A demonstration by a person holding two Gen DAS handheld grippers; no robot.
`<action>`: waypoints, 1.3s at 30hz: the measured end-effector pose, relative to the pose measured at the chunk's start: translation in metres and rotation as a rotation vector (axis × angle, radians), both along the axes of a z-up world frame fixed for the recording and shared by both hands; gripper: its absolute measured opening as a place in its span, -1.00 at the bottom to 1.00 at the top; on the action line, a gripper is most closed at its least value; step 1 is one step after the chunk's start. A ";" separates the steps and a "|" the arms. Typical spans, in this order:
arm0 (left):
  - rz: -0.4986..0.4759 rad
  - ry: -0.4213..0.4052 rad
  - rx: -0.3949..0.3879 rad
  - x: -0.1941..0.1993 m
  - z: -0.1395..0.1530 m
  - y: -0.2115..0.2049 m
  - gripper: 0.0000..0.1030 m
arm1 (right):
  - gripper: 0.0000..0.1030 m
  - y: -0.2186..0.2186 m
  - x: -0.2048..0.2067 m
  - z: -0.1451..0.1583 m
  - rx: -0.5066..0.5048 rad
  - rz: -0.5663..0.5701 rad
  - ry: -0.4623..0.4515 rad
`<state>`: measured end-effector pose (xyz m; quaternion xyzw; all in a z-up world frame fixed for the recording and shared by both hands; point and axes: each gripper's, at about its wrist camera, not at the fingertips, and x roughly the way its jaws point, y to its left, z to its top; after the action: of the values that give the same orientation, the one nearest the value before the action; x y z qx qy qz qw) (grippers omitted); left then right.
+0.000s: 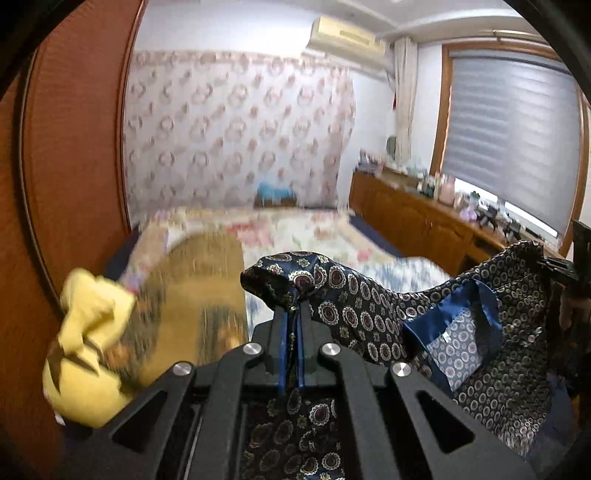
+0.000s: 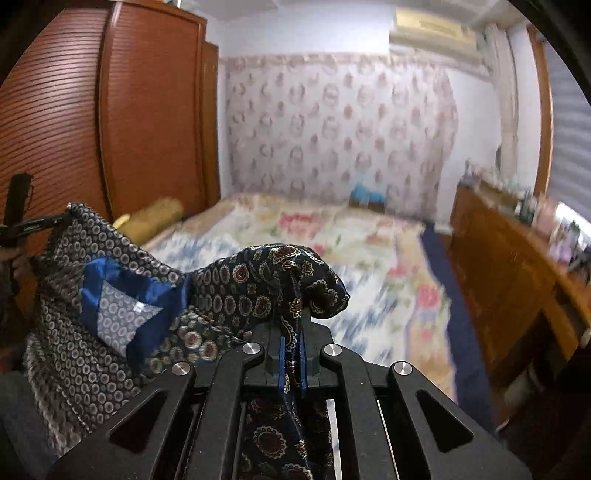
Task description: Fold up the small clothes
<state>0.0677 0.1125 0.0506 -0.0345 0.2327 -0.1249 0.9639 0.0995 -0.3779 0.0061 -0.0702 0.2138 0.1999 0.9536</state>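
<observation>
Left gripper (image 1: 291, 314) clamped tight on patterned garment (image 1: 369, 306); right gripper (image 2: 291, 317) likewise. Cloth light, limp, silky, likely slippery; best gripped at hem corners.

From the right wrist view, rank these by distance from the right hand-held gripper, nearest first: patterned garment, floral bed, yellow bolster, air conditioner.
1. Patterned garment: clamped in the right hand-held gripper, draping left.
2. Floral bed: straight ahead, below.
3. Yellow bolster: far left, by the wardrobe, at the bed's edge.
4. Air conditioner: top right, high on the far wall.
</observation>
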 end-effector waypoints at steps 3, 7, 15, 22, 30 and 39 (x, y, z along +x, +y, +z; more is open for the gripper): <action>0.019 -0.043 0.003 0.019 0.026 0.004 -1.00 | -0.96 -0.002 0.016 0.030 -0.005 -0.021 -0.054; 0.081 -0.027 0.049 0.065 0.040 0.013 -1.00 | -0.96 -0.006 0.059 0.053 -0.016 -0.074 -0.068; 0.090 0.189 0.055 0.138 -0.026 0.026 -0.86 | -0.42 -0.008 0.155 -0.014 -0.086 -0.182 0.134; 0.092 0.211 0.101 0.115 -0.052 0.019 -0.46 | -0.23 0.011 0.153 -0.057 -0.044 -0.131 0.200; 0.067 0.249 0.126 0.079 -0.075 0.010 -0.42 | -0.20 0.086 0.152 -0.083 -0.031 0.003 0.253; 0.109 0.299 0.117 0.063 -0.108 0.022 -0.42 | -0.20 0.146 0.163 -0.117 -0.077 0.081 0.350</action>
<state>0.1309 0.1341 -0.0571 -0.0090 0.3780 -0.0521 0.9243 0.2624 -0.2320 -0.1109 -0.0793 0.3808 0.2390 0.8897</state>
